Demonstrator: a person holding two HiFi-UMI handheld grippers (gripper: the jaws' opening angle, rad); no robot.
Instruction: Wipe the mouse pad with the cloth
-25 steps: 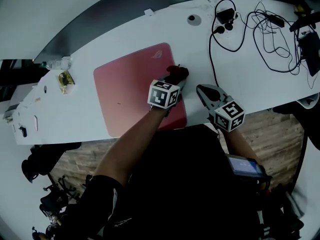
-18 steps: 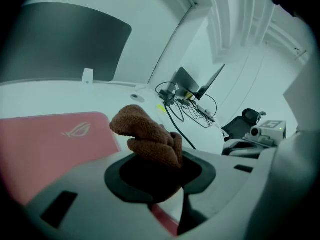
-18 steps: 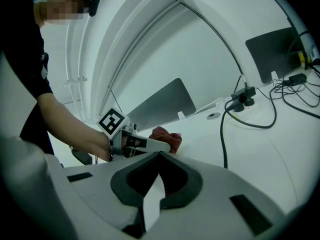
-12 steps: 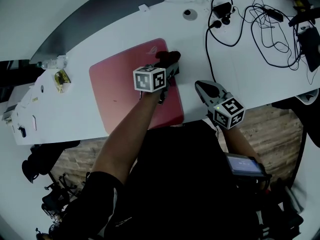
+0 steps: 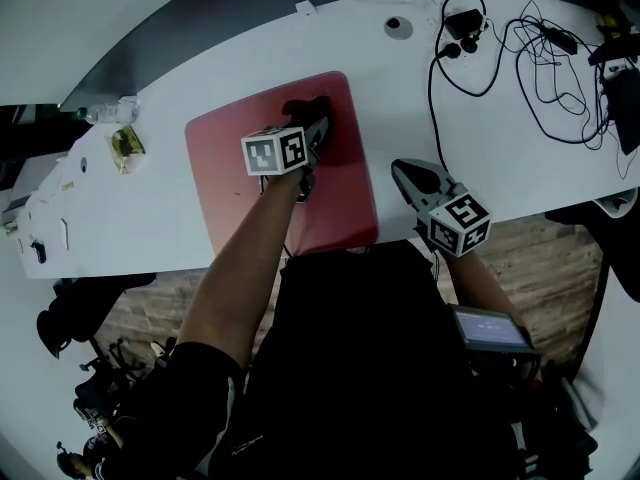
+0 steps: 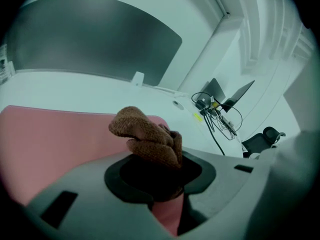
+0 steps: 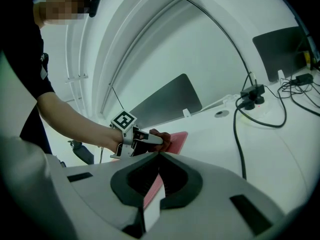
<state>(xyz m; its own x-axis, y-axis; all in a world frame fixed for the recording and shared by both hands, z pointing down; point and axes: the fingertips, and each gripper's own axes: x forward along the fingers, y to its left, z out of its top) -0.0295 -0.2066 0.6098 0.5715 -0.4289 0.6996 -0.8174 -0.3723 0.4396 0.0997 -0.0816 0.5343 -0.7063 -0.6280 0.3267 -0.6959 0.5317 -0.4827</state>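
The cloth (image 6: 145, 134), clamped in the left gripper's (image 5: 316, 134) fingers, is being wiped over the mouse pad (image 5: 225, 173). The right gripper's (image 5: 412, 176) fingers are being held together, empty. A sweep across the rest of the pad is likely being called for next.

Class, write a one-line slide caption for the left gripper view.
The left gripper clamps a bunched brown cloth over the pink mouse pad on a white desk.

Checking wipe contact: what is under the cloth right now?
The pink mouse pad lies under the cloth, which is clamped in the jaws of the left gripper. The exact contact patch is hidden by the cloth and the gripper.
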